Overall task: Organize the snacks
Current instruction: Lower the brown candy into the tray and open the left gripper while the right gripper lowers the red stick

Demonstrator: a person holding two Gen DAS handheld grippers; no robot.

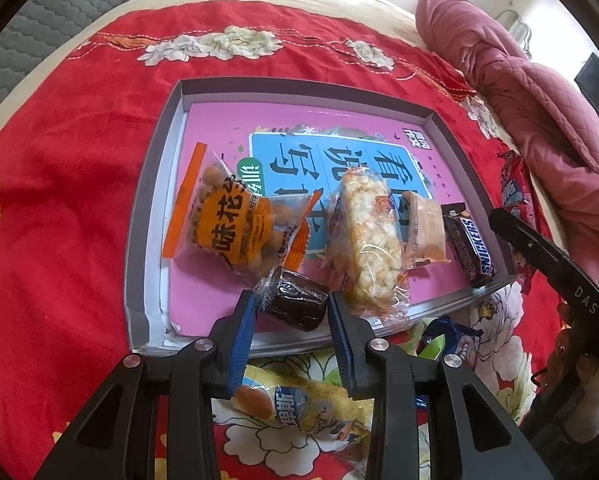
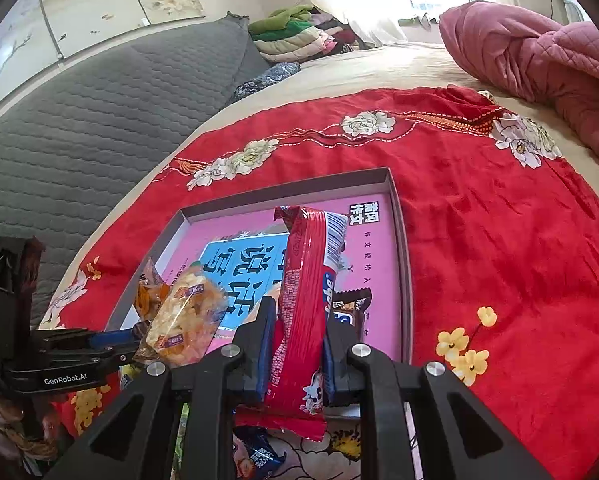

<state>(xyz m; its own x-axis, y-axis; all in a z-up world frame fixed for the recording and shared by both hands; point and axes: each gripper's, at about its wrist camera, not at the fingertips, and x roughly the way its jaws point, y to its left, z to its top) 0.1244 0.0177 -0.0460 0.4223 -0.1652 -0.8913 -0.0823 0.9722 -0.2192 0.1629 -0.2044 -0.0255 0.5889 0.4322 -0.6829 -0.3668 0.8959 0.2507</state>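
Left wrist view looks across a red floral bedspread (image 1: 59, 200) to a shallow grey tray (image 1: 141, 216) whose floor is a pink printed sheet, and this tray appears to be where the snacks are being gathered. Four packets already lie inside it in a rough row: an orange bag of coated peanuts (image 1: 235, 224) at the left, a clear-wrapped puffed rice bar (image 1: 373, 240) beside it, a small tan packet (image 1: 425, 232) touching that bar, and a Snickers bar (image 1: 473, 246) against the right wall. The left gripper (image 1: 291, 308) hangs over the tray's near edge with its blue pads around a dark brown wrapped cake (image 1: 293, 304); the jaws sit at its two ends, though firm contact cannot be confirmed. In the right wrist view, the right gripper (image 2: 297, 344) is clamped on a long red packet (image 2: 303, 312), held upright above the tray's near right corner, just in front of the Snickers bar. Outside the tray, a yellow packet (image 1: 299, 404) and a blue packet (image 1: 455, 340) lie on the bedspread near its front edge, and another red packet (image 1: 517, 196) lies beyond its right wall. By this reckoning the task is roughly half done: four placed, two in hand, and three left to collect.
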